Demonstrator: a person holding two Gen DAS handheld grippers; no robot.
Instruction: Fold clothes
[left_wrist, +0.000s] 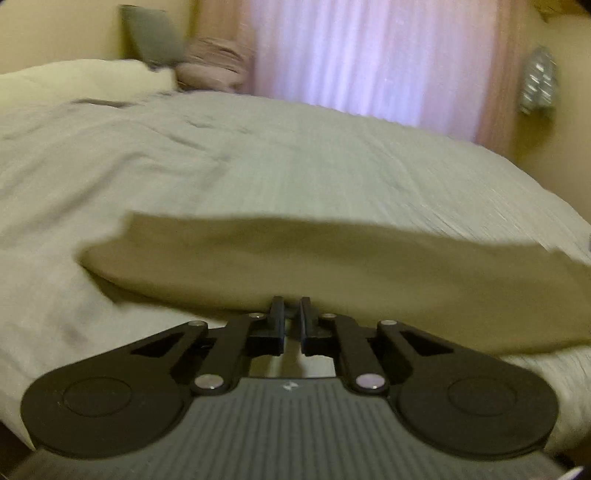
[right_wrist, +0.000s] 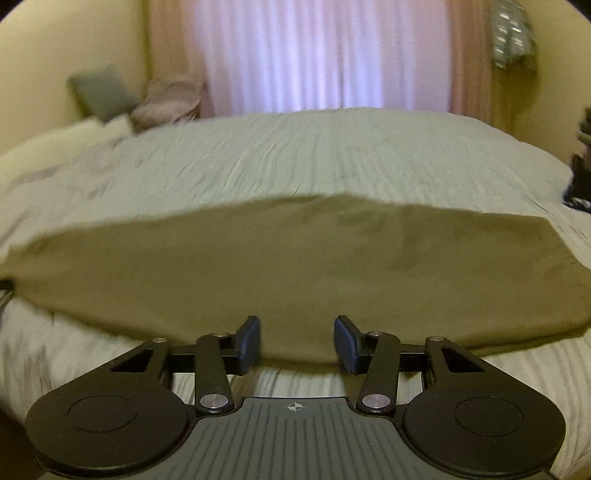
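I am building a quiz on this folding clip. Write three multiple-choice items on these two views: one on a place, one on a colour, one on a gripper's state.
1. The flat olive-tan cloth lies:
A on the pale ribbed bedspread
B on the floor
C over a chair

2. The curtain behind the bed is:
A dark blue
B pale pink
C green

3. The right gripper has its jaws:
A shut tight
B apart, straddling the cloth's near edge
C out of view

Key: 1 A, bedspread shows all round the cloth; 2 B, pink folds glow at the window; 3 B, the blue pads stand apart.
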